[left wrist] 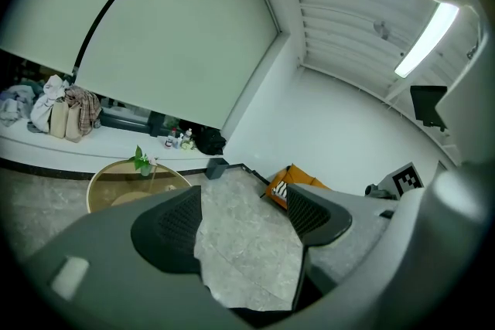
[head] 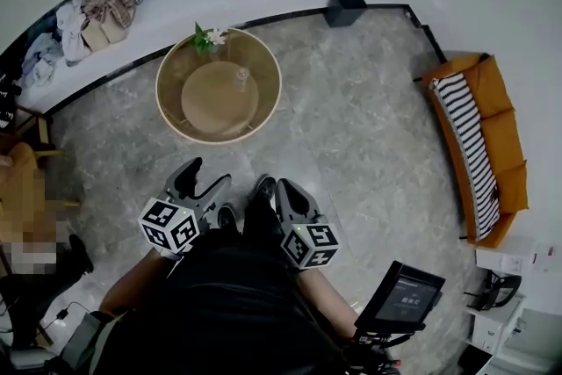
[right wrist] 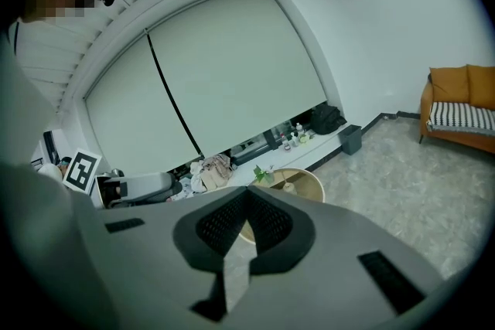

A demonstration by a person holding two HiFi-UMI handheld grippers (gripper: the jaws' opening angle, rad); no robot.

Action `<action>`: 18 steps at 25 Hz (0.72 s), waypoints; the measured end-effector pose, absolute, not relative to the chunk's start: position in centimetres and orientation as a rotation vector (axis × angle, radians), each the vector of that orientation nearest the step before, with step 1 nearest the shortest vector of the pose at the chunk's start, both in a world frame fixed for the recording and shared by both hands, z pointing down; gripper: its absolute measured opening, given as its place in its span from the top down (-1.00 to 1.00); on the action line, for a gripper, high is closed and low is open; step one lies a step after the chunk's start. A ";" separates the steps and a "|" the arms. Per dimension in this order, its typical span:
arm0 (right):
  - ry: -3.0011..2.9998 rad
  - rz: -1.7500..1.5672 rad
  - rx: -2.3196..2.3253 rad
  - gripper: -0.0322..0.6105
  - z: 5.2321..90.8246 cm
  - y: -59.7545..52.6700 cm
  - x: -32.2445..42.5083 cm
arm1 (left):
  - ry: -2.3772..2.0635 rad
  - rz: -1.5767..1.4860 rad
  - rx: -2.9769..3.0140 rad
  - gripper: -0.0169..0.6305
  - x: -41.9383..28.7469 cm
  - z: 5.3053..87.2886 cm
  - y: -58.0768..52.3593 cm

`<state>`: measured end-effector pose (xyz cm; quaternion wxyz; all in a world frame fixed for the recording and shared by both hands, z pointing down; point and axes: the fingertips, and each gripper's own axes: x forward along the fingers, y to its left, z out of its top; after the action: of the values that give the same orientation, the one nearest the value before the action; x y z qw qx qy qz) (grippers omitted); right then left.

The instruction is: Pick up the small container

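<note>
Since I'm standing well back from the round glass-topped wooden table point(head: 160, 90), nothing's done yet: small pale container point(head: 241, 76) untouched, left gripper point(head: 209, 173) wide apart, right gripper point(head: 274, 185) pinched together, empty.

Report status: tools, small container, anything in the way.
Left tool open, empty; right tool shut, empty; both held near the body. Small container on round table ahead, untouched; plant at far rim. Only floor between.

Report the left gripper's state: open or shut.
Open. In the left gripper view, the left gripper has its pads well apart, with only floor showing between them; nothing is held.
</note>
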<state>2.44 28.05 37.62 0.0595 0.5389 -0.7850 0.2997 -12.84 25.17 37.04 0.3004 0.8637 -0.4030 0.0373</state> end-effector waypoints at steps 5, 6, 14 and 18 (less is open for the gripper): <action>-2.381 0.967 1.609 0.91 39.4 24.8 2.6 | -1.084 0.144 2.278 -0.13 -12.5 38.4 22.4; -2.387 0.973 1.604 0.91 39.6 23.9 2.6 | -1.092 0.155 2.280 -0.13 -12.5 38.5 21.6; -2.418 1.054 1.539 0.91 41.1 15.8 3.2 | -1.145 0.227 2.260 -0.13 -11.6 39.7 14.3; -2.403 1.093 1.498 0.91 42.0 12.1 5.1 | -1.167 0.254 2.236 -0.13 -9.5 40.6 10.4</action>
<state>5.11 12.11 41.96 0.0533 0.4930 -0.7905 0.3595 -9.48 10.39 40.59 0.2986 0.8418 -0.4395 0.0955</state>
